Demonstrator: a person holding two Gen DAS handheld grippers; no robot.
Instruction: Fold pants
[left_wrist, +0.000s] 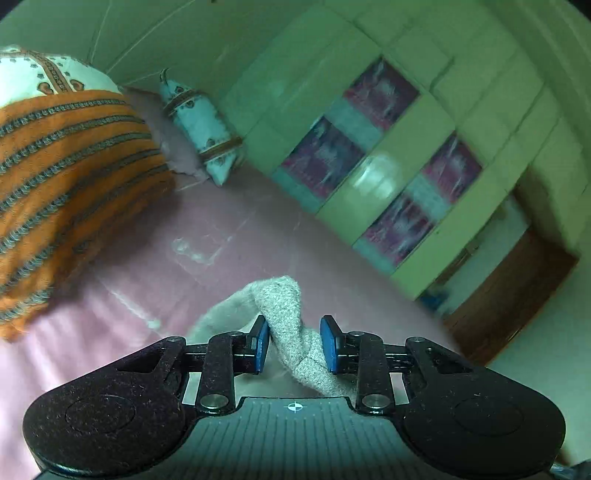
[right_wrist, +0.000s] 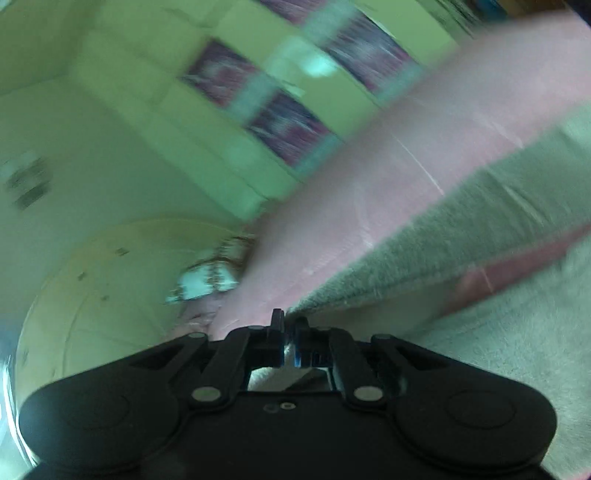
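two grippers — left gripper (left_wrist: 294, 341) agape around pants (left_wrist: 284, 306) — right gripper (right_wrist: 290, 332) pinching pants edge.

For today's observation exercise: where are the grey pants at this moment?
In the left wrist view the grey pants bunch between the open left gripper fingers, over the pink bedsheet; the right gripper pinches an edge.

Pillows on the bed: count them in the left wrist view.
2. An orange striped pillow sits at far left; a white bolster pillow lies behind it by the wall. Others may be hidden.
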